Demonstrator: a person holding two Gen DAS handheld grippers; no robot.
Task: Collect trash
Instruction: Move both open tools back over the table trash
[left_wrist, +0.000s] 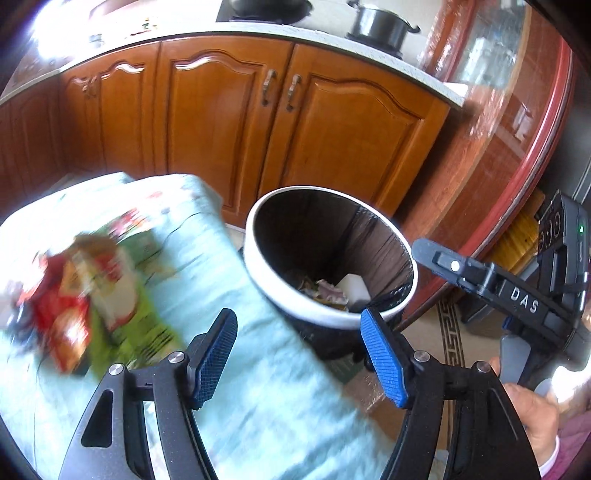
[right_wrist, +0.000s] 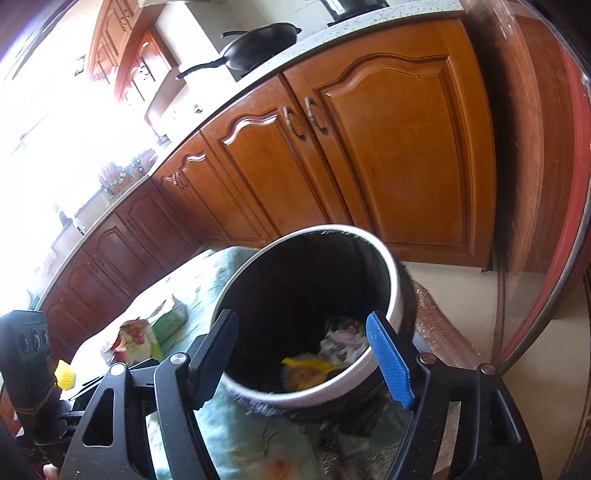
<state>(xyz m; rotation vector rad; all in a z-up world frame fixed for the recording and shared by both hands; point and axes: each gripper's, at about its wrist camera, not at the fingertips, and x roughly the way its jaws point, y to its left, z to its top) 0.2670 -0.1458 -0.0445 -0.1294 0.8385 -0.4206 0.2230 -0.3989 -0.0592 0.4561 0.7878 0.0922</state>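
Left wrist view shows the left claw (left_wrist: 299, 354) spread wide with nothing between its blue pads, hanging over the pale green cloth of the surface (left_wrist: 236, 406); the trash bin (left_wrist: 258, 273), black inside with a white rim, sits at about one o'clock from it. Crumpled paper and wrappers (left_wrist: 328, 290) already lie at the bottom of the bin, so part of the collecting looks done. Still left on the cloth is a blurred heap of red, white and green snack wrappers (left_wrist: 85, 295) at about ten o'clock from that claw. Right wrist view has the right claw (right_wrist: 303, 360) likewise spread and empty, poised straight above the bin's mouth, where a yellow scrap (right_wrist: 310, 365) rests among the rubbish. A yellow ribbed item (right_wrist: 65, 374) at nine o'clock, near the heap, may also need collecting, though I cannot tell what it is.
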